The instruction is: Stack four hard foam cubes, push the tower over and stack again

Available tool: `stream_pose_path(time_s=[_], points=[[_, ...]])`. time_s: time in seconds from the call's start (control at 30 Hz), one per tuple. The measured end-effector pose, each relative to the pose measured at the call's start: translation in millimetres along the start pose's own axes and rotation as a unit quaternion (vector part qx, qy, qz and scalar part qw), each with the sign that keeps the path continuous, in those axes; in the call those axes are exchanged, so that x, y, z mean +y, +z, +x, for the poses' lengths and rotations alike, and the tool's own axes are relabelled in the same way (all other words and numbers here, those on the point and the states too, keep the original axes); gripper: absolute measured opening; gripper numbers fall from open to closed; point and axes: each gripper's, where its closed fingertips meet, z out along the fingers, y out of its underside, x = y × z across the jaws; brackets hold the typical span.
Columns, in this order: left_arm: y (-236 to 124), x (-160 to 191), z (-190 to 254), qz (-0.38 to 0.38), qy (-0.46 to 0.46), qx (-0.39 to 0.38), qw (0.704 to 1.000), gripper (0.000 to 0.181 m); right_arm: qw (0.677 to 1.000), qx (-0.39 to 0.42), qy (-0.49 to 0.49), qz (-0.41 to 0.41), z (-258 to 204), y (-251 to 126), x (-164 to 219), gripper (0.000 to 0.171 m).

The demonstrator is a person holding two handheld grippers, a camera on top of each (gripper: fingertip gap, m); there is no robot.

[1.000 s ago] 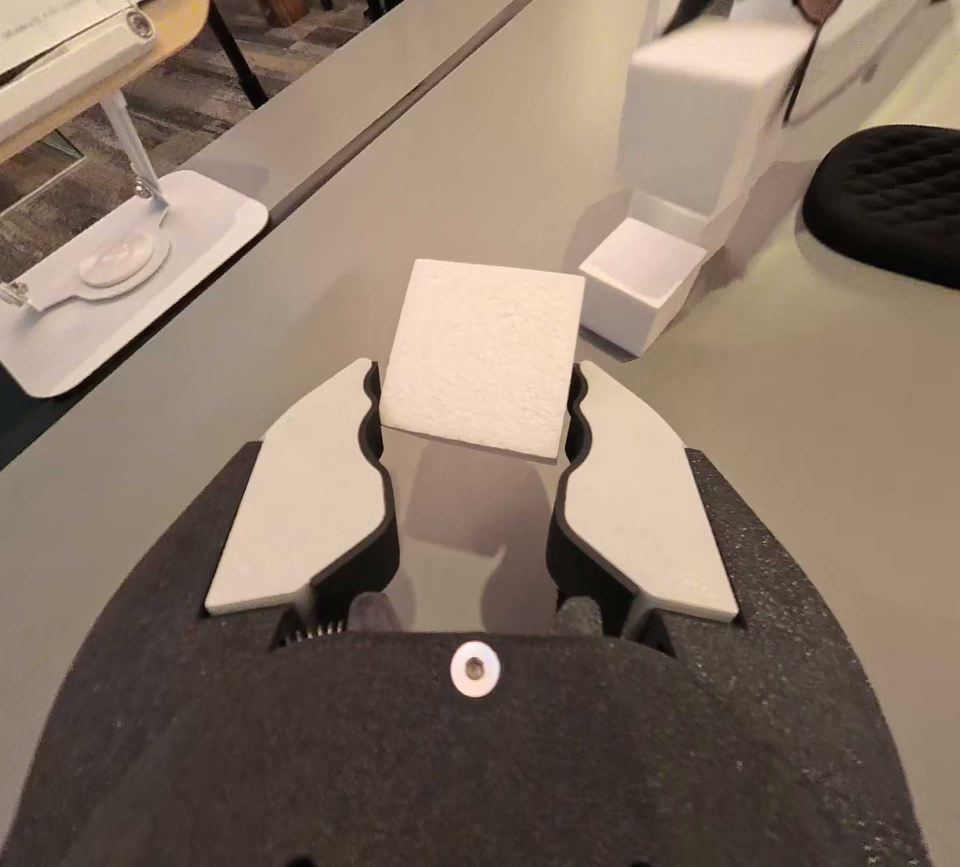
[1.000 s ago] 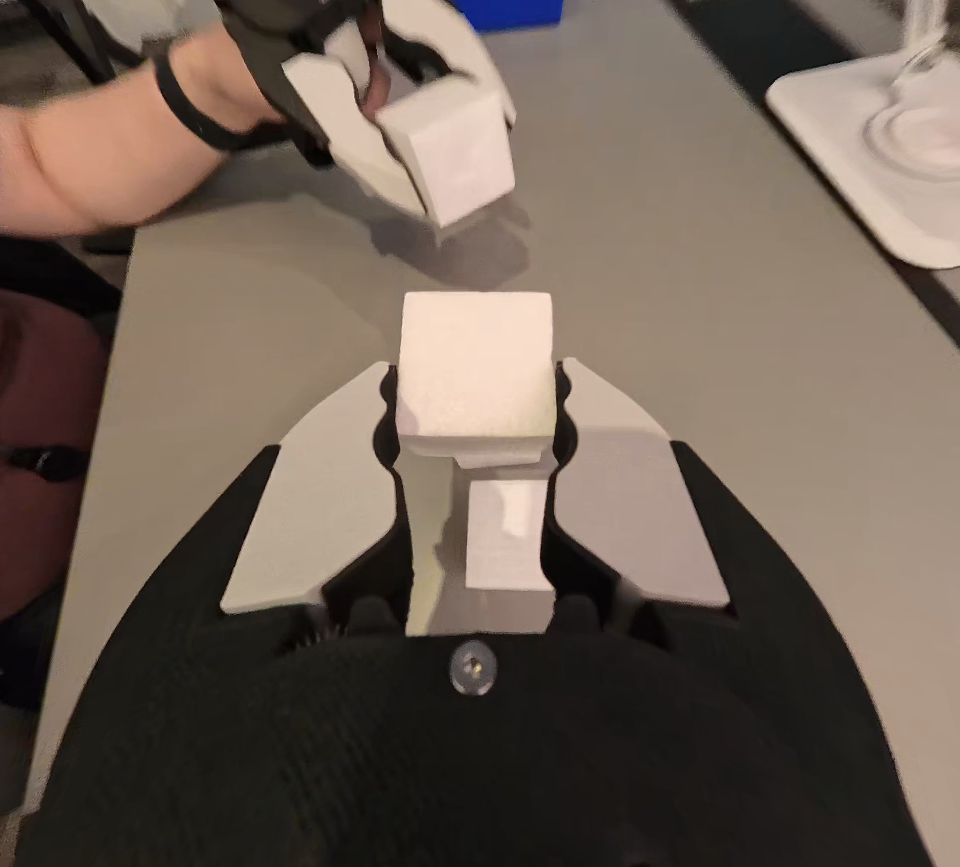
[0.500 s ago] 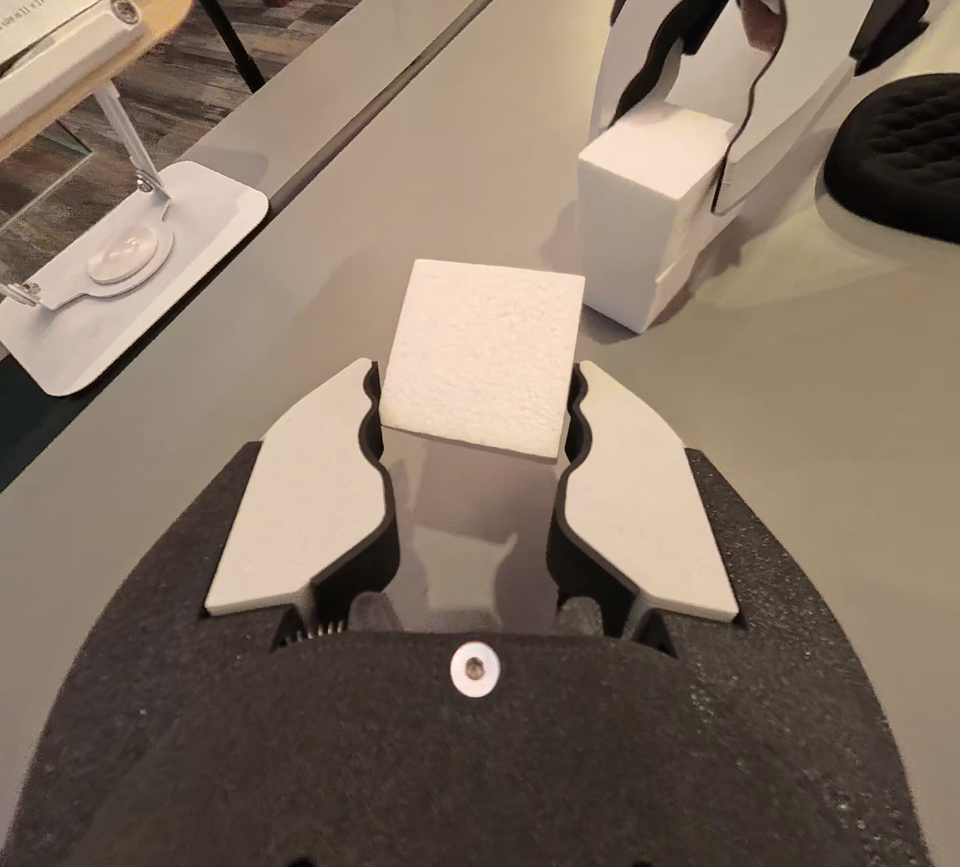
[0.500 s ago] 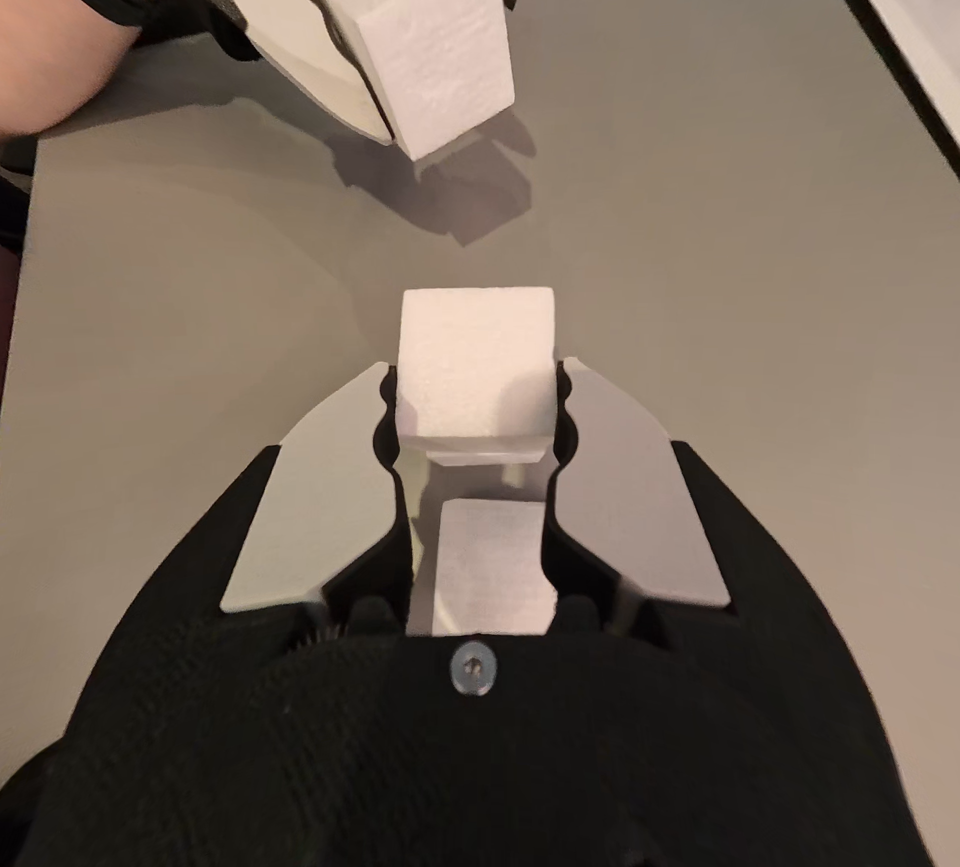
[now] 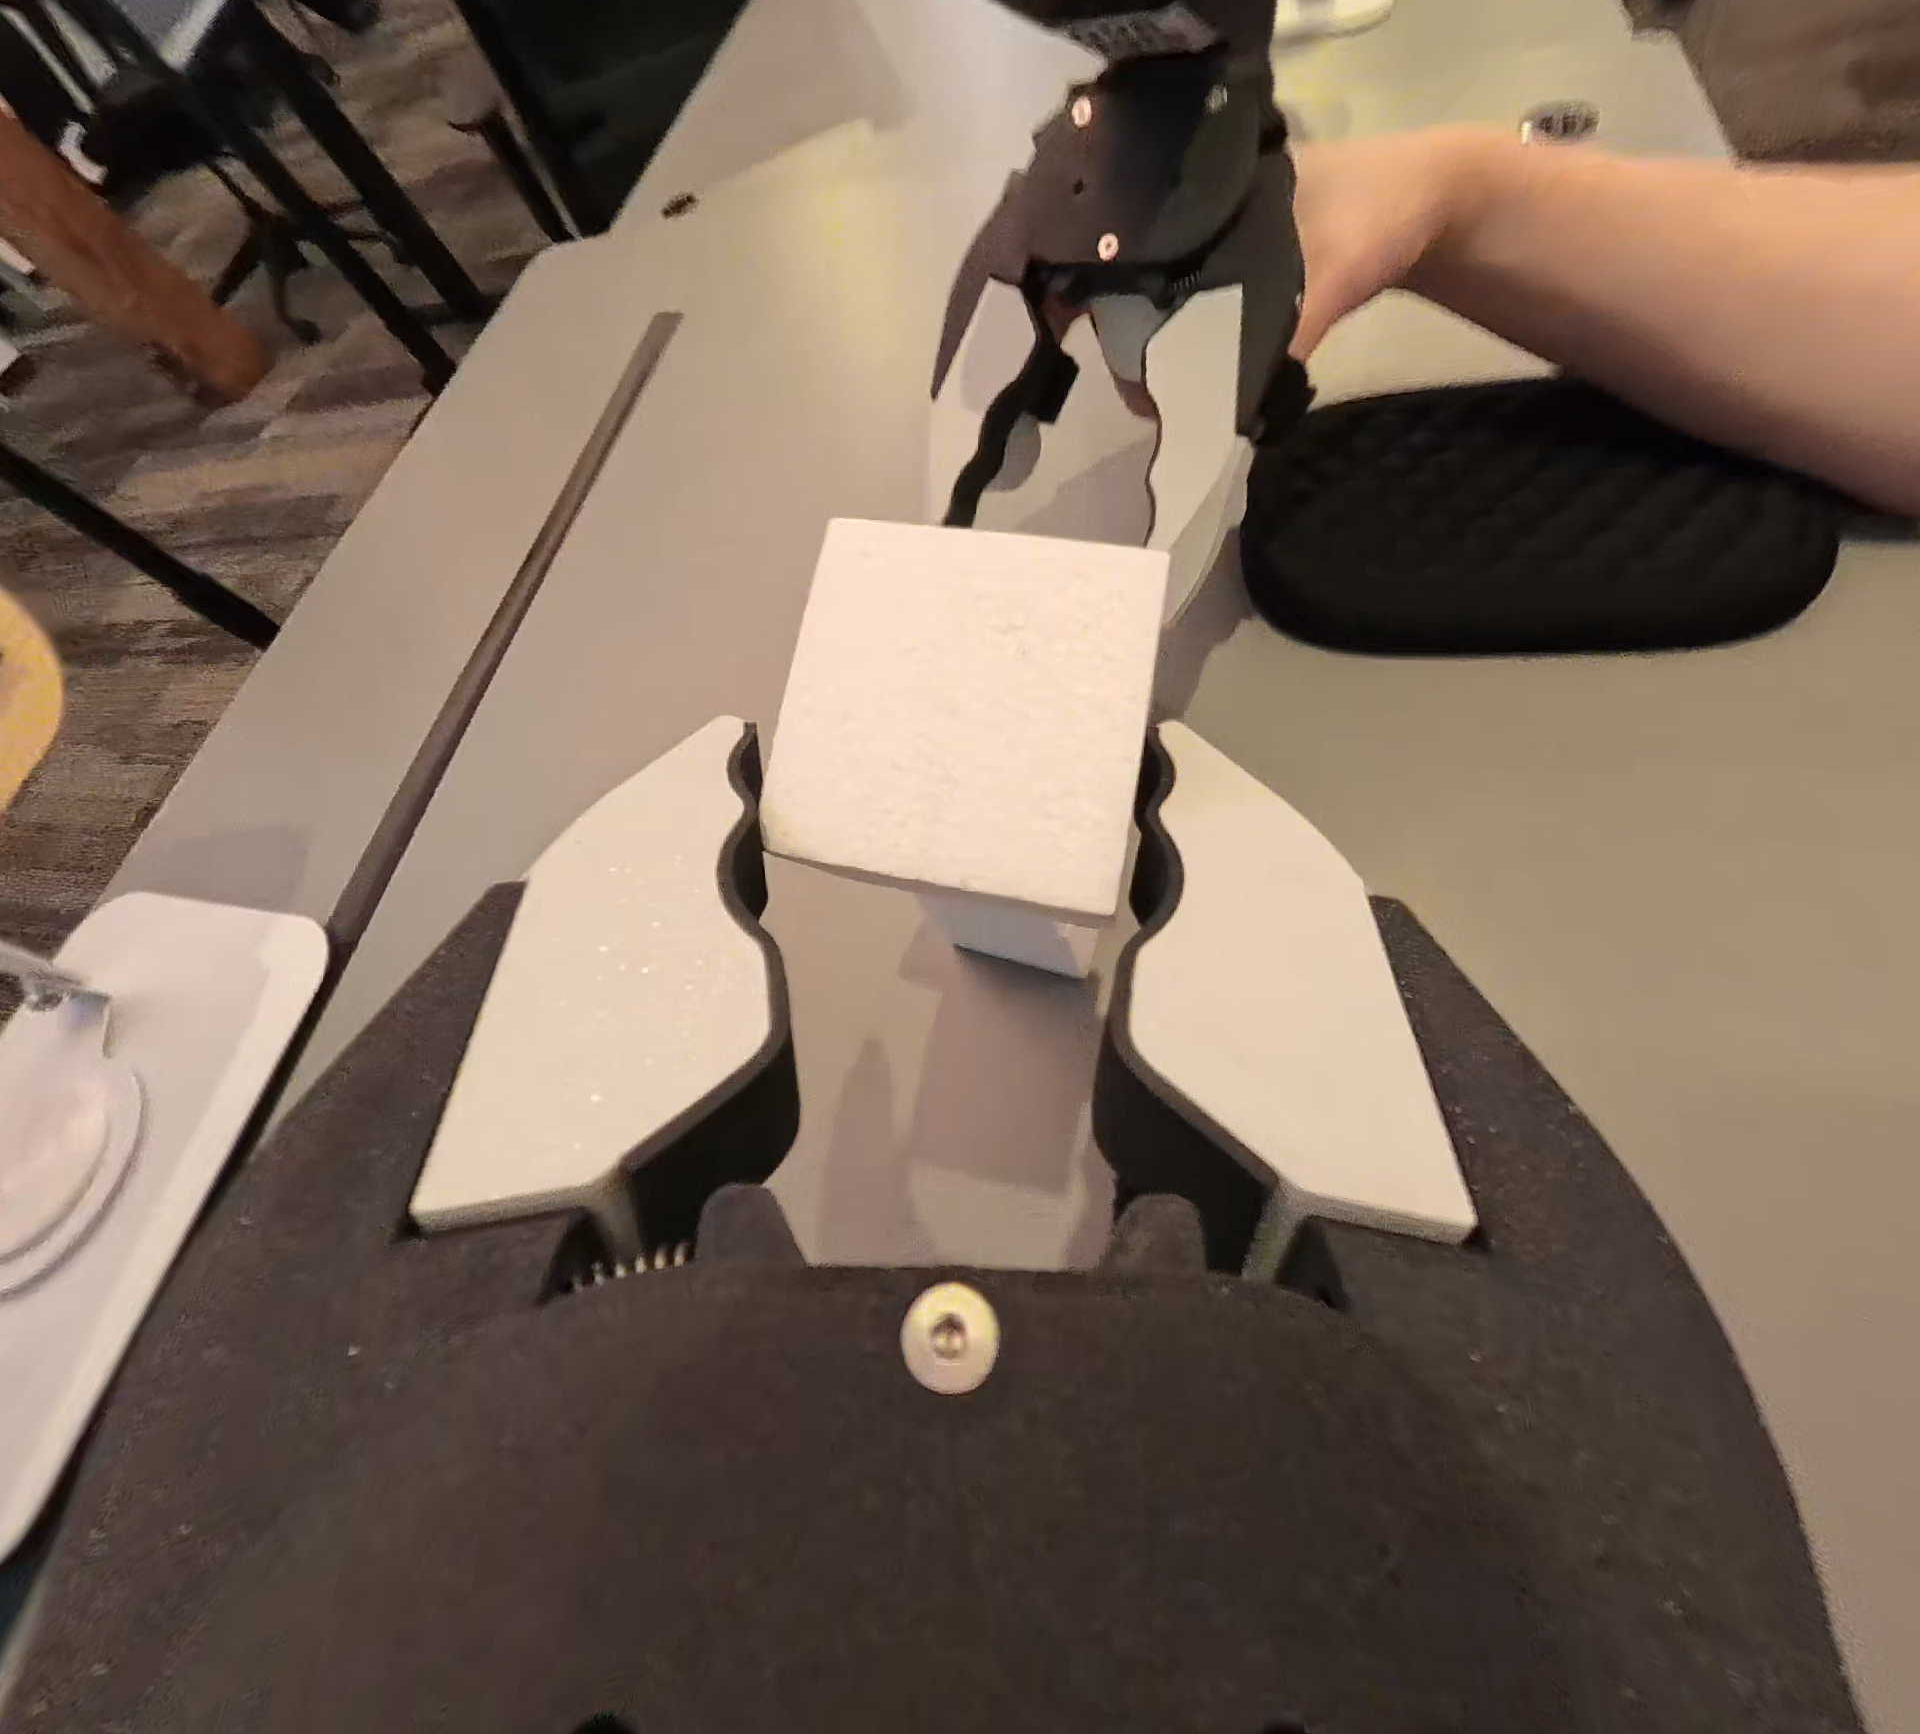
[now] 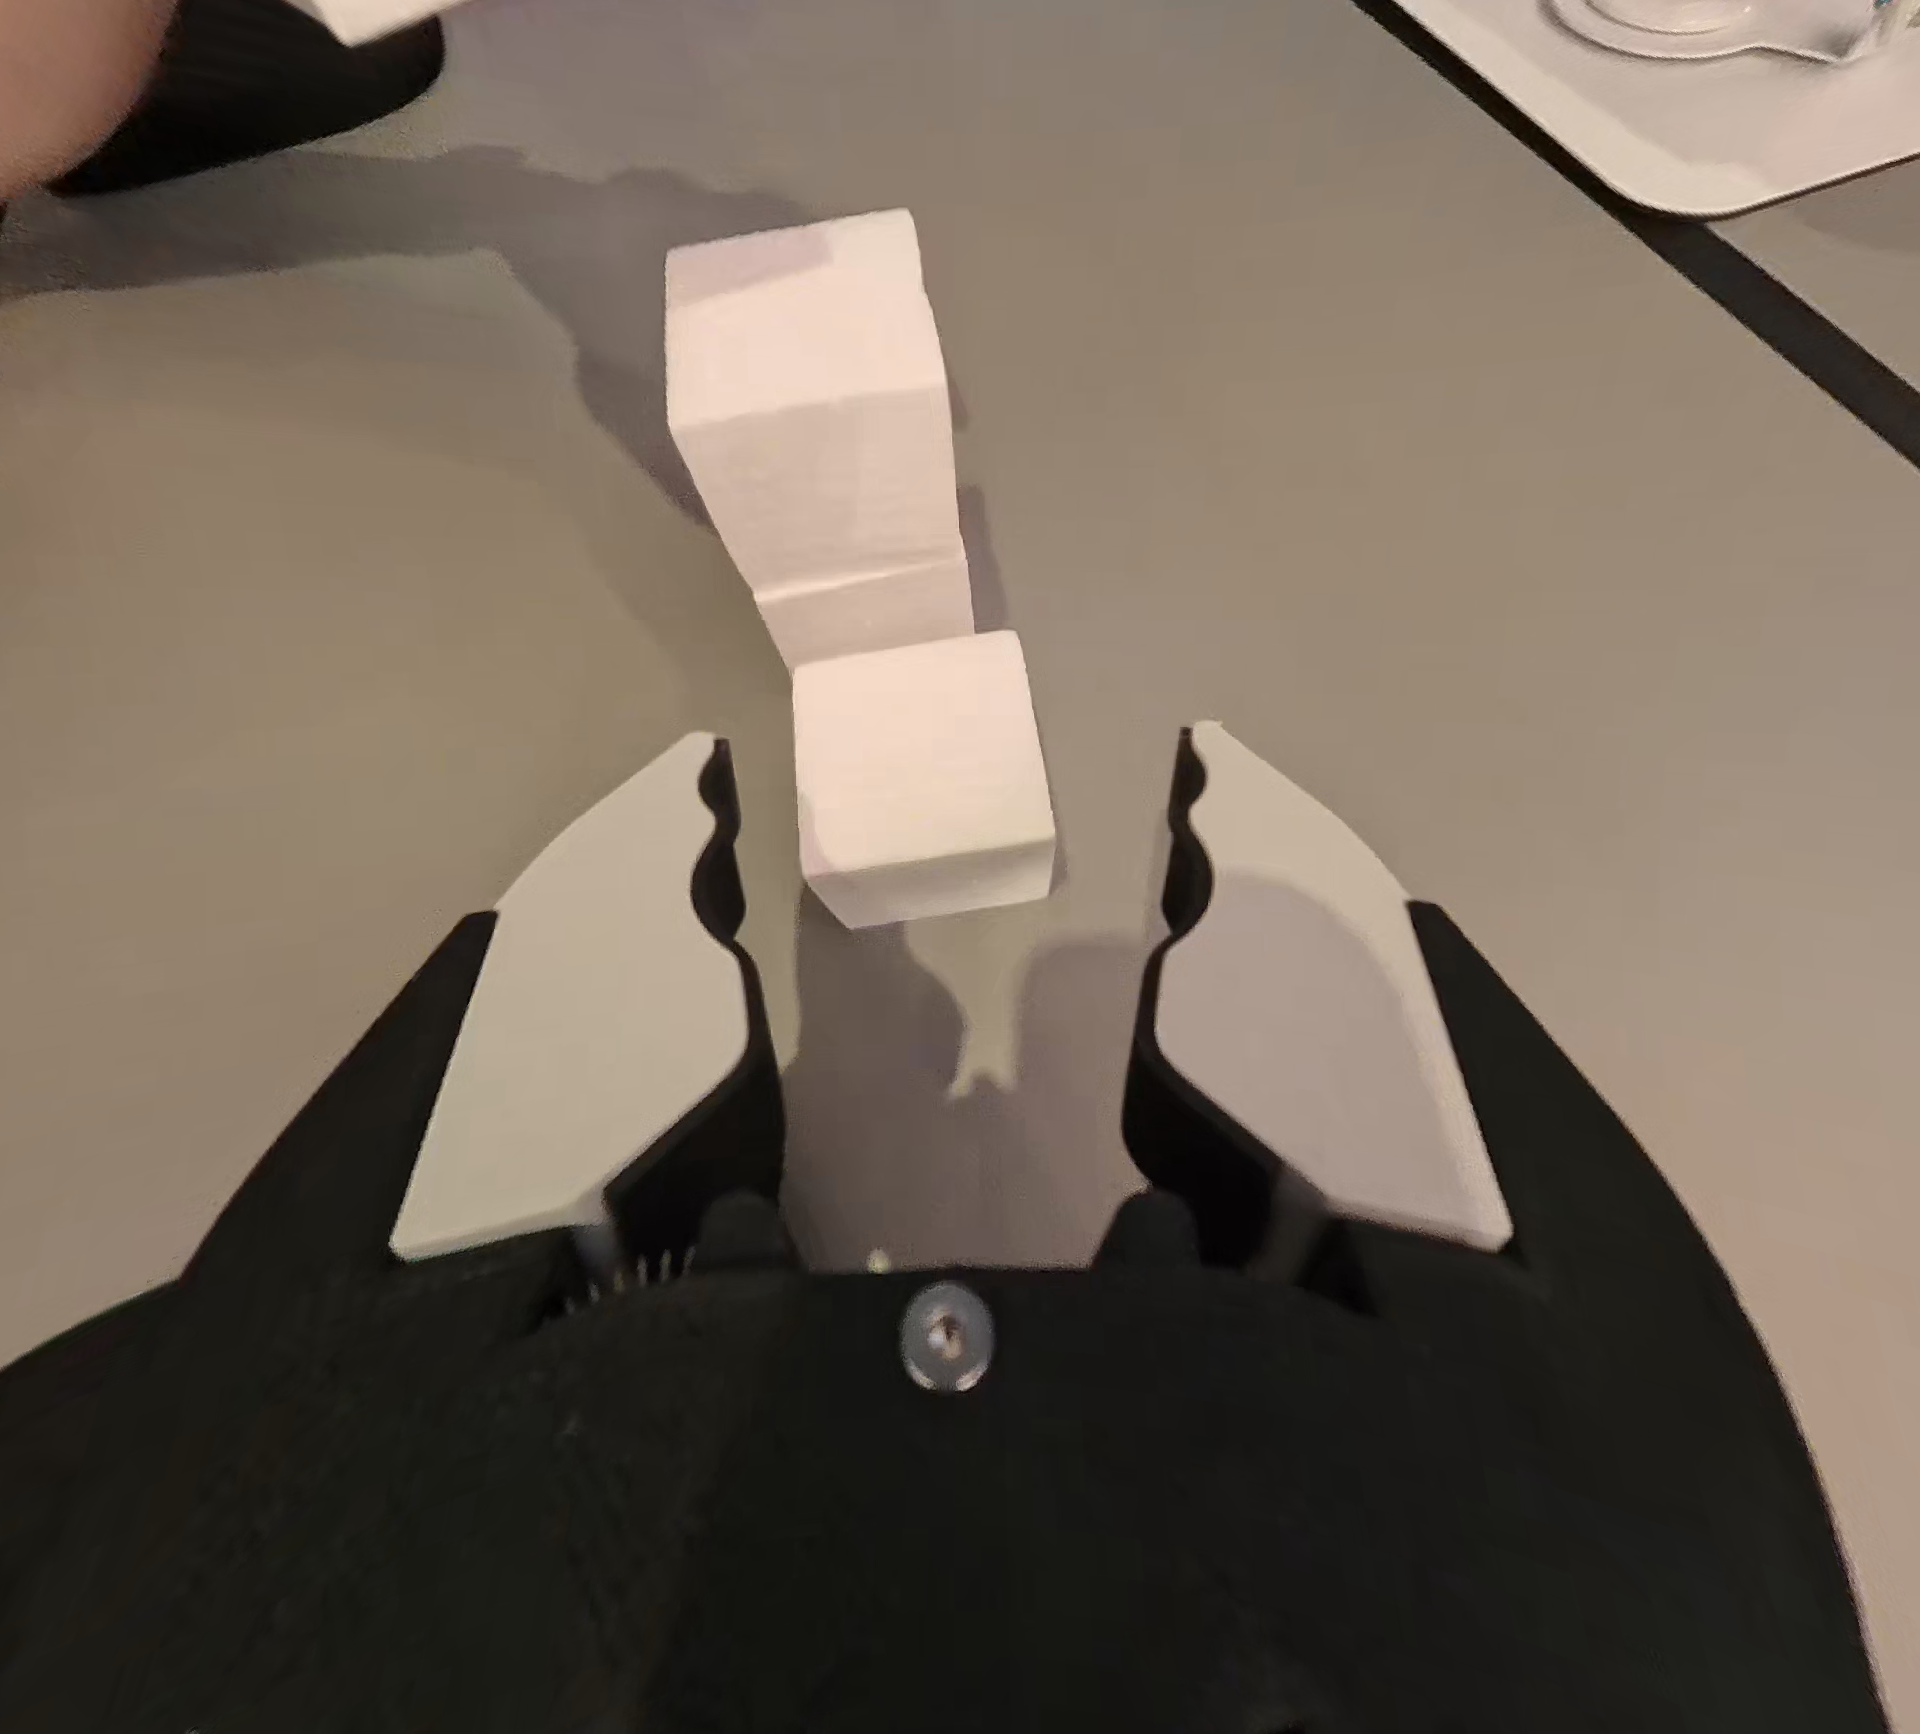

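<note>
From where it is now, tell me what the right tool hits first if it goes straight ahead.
The near foam cube, just ahead between the open fingers of the right tool. The two stacked cubes stand behind it. Height is hard to judge, so the tool might pass over it.

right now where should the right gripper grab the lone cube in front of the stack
Pinch the lone cube across its left and right flat faces, coming from the near side: the open right gripper lines up with it, and the stack blocks the back.
</note>
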Motion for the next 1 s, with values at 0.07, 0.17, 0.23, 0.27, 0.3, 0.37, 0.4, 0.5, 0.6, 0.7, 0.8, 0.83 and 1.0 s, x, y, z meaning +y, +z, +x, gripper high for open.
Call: stream_pose_path(time_s=[0.07, 0.17, 0.23, 0.27, 0.3, 0.37, 0.4, 0.5, 0.6, 0.7, 0.8, 0.83, 1.0], points=[[12, 5, 1, -0.035, 0.021, 0.022, 0.999, 0.069, 1.000, -0.001, 0.004, -0.008, 0, 1, 6, 0.081], [21, 12, -5, -0.052, 0.025, 0.041, 0.997, 0.069, 1.000, -0.008, 0.006, -0.026, -1, 9, 13, 0.081], [24, 7, -4, -0.038, 0.006, 0.068, 0.997, 0.069, 0.999, -0.014, 0.006, -0.043, -3, 14, 18, 0.081], [26, 6, -3, -0.038, 0.003, 0.075, 0.996, 0.069, 0.998, -0.014, 0.004, -0.053, -3, 17, 21, 0.081], [28, 8, -3, -0.045, 0.007, 0.079, 0.996, 0.069, 0.998, -0.012, 0.001, -0.062, -3, 19, 24, 0.081], [32, 15, -4, -0.065, 0.020, 0.075, 0.995, 0.069, 0.997, -0.010, -0.001, -0.076, -3, 22, 28, 0.081], [35, 18, -4, -0.072, 0.024, 0.077, 0.994, 0.069, 0.997, -0.008, -0.002, -0.081, -3, 23, 30, 0.081], [41, 22, -3, -0.079, 0.017, 0.083, 0.993, 0.069, 0.997, -0.007, -0.006, -0.081, -4, 23, 28, 0.081], [46, 26, 0, -0.087, 0.013, 0.092, 0.992, 0.069, 0.997, -0.009, -0.005, -0.078, -4, 24, 27, 0.081], [48, 27, -2, -0.088, 0.015, 0.089, 0.992, 0.076, 0.996, -0.016, -0.004, -0.085, -5, 25, 30, 0.073], [44, 24, -4, -0.081, -0.002, 0.086, 0.993, 0.094, 0.995, -0.006, -0.007, -0.095, -2, 20, 31, 0.060], [40, 22, -4, -0.073, -0.010, 0.085, 0.994, 0.095, 0.996, 0.001, -0.010, -0.090, 0, 15, 29, 0.060], [3, 30, -2, -0.025, -0.038, 0.061, 0.997, 0.092, 0.999, 0.027, 0.001, 0.034, 3, -35, -26, 0.060]])
